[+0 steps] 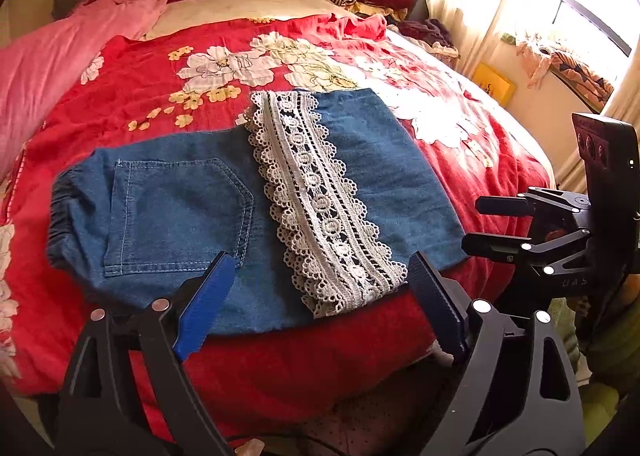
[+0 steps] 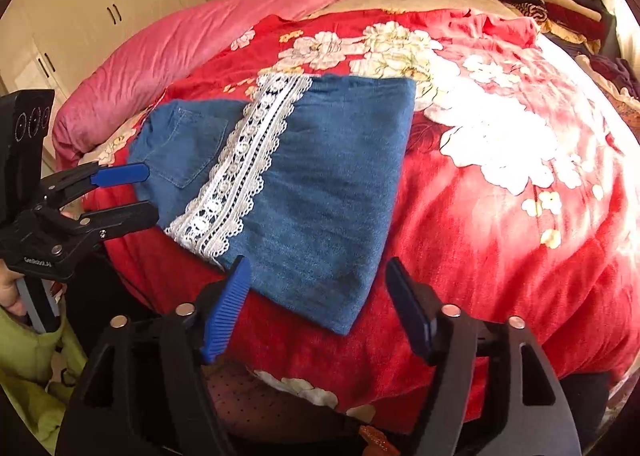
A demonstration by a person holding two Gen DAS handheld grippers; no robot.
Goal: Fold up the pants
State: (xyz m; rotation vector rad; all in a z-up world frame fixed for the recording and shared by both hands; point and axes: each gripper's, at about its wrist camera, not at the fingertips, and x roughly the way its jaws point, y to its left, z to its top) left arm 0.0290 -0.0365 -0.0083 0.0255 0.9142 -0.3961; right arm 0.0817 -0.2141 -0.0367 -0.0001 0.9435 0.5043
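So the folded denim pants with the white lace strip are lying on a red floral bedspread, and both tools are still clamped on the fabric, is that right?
Not quite. The denim pants with the white lace strip do lie folded on the red floral bedspread, but neither tool grips them: the left tool and right tool both stand open with nothing pinched, as each wrist view shows.

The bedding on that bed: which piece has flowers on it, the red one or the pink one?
The red cover, spread flat under the jeans, carries white and yellow flowers. The pink quilt bunched along its edge is plain.
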